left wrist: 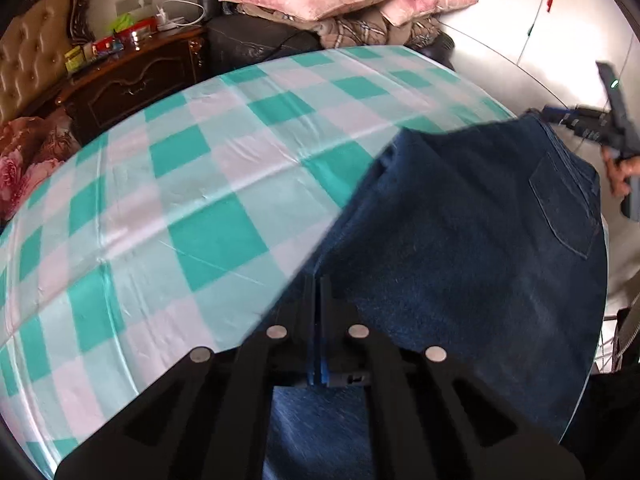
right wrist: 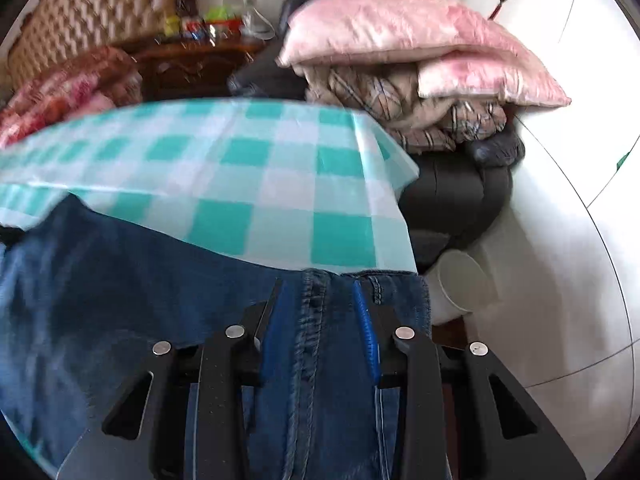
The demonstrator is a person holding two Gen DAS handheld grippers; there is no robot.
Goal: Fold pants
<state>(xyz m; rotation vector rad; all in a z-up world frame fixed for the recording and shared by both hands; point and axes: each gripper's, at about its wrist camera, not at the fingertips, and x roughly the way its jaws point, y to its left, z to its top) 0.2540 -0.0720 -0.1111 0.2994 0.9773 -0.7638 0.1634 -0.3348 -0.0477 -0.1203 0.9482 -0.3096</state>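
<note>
Dark blue denim pants point(left wrist: 460, 220) lie spread over the right part of a worktop point(left wrist: 160, 200) covered in a teal and white checked cloth, with a back pocket point(left wrist: 564, 204) facing up. The left claw point(left wrist: 318, 292) has its fingers pressed together on an edge of the fabric. The right claw point(right wrist: 322, 300) stands partly open, with a thick stitched seam between its blue pads point(right wrist: 366, 320); whether they grip firmly cannot be told. To fold well, both claws should probably lift level, keep the cloth taut between them, and carry the held edge across so the layers meet squarely without bunching.
</note>
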